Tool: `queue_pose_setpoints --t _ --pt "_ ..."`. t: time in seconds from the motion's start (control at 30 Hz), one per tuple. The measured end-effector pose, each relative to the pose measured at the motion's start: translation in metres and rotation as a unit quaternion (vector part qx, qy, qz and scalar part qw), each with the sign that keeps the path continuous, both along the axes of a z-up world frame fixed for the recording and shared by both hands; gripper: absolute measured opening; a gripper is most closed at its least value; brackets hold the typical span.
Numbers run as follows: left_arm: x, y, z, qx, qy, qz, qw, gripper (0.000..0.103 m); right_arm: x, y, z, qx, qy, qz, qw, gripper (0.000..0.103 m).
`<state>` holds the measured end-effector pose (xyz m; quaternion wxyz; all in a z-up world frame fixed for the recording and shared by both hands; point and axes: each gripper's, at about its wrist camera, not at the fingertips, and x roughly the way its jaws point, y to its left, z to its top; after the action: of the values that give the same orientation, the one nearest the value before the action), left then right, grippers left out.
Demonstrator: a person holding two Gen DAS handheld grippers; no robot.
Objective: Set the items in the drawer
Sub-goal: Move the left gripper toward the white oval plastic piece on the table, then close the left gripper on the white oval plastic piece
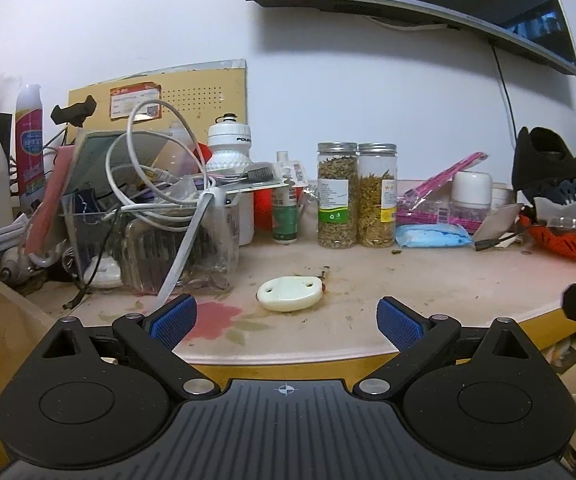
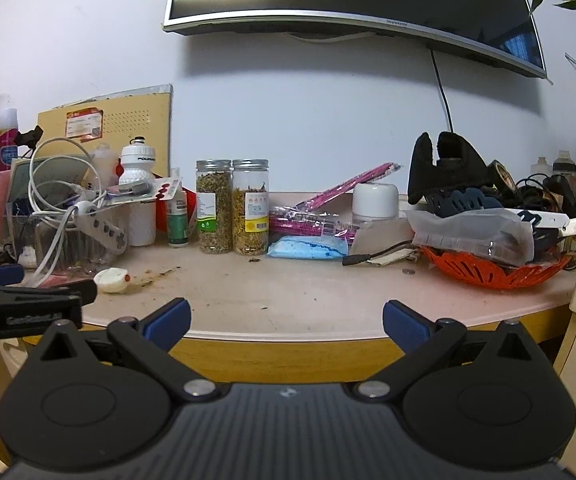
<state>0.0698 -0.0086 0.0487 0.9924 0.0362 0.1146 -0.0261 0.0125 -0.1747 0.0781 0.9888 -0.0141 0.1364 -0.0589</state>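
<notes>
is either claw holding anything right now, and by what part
Nothing is held: the left claw and the right claw are both open and empty.

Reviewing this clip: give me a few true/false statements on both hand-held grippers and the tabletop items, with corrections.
1. The left hand-held gripper is open and empty. True.
2. The white oval piece is gripped by the right hand-held gripper. False: it lies free on the table.
3. Two lidded jars stand side by side. True.
4. The orange basket is left of the jars. False: right.
</notes>
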Motion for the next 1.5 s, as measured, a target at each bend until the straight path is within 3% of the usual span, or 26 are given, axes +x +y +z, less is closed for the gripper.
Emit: queue_pose_setpoints --t 0.9,1.03,1.1,1.23,1.5 --pt "0.084 0.003 -0.029 -0.008 0.015 0.0 0.9999 0.098 0.007 0.003 -0.005 0.007 0.015 0.007 1.0 0.103" --pt "0.09 0.004 -0.032 -0.009 0.018 -0.003 0.9998 0.091 0.008 0.003 -0.006 0.008 0.02 0.008 1.0 0.103" --pt "0.092 0.004 -0.032 -0.012 0.018 -0.006 0.9997 0.083 0.008 0.003 -0.007 0.009 0.022 0.008 1.0 0.103" --pt "0.094 0.001 -0.03 -0.011 0.02 -0.018 0.9996 0.056 0.008 0.003 -0.008 0.01 0.025 0.01 1.0 0.103" --pt "0.093 0.0 -0.029 -0.011 0.021 -0.022 0.9995 0.055 0.008 0.004 -0.009 0.008 0.025 0.011 1.0 0.103"
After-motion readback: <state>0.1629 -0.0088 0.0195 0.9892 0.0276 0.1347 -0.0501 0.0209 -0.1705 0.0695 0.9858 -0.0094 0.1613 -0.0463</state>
